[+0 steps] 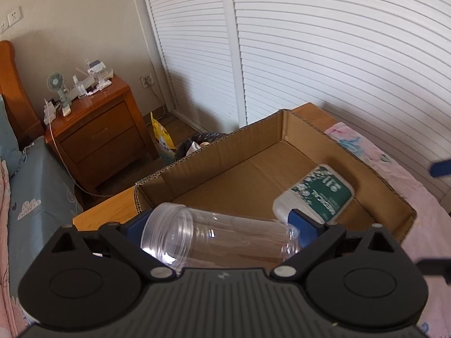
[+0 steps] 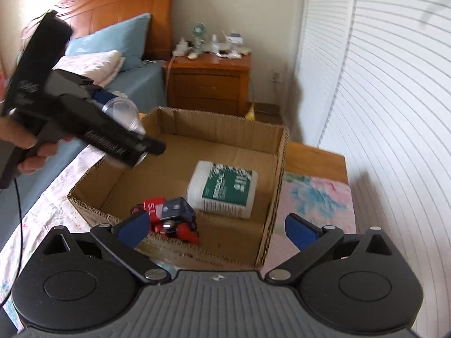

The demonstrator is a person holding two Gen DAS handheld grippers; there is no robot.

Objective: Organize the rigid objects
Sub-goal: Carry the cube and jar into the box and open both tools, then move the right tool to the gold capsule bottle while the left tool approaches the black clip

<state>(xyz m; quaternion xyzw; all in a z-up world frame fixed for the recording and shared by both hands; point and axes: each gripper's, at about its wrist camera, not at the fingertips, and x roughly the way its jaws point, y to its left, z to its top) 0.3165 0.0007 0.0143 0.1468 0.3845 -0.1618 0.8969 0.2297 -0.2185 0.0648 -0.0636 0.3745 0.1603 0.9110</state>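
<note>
The left gripper (image 1: pixel 217 232) clamps a clear plastic jar (image 1: pixel 217 236) sideways between its 2 blue pads, the jar's open threaded mouth toward the left of the frame. In the left wrist view it sits at lower centre, over the near wall of an open cardboard box (image 1: pixel 253 138). In the right wrist view the same gripper (image 2: pixel 135 140), held by a hand (image 2: pixel 28 146), is at the left, with the jar (image 2: pixel 124 112) above the box's left corner.

The right gripper (image 2: pixel 217 226) stands wide open with nothing between its pads, at the lower centre of its frame, over the near wall of the box (image 2: pixel 279 155). Inside the box lie a white bottle with a green label (image 2: pixel 224 193) at mid-frame and a red and blue toy (image 2: pixel 172 217) against the near wall. The box rests on a bed with a floral sheet (image 2: pixel 313 197). A wooden nightstand (image 2: pixel 208 81) stands at upper centre.
</note>
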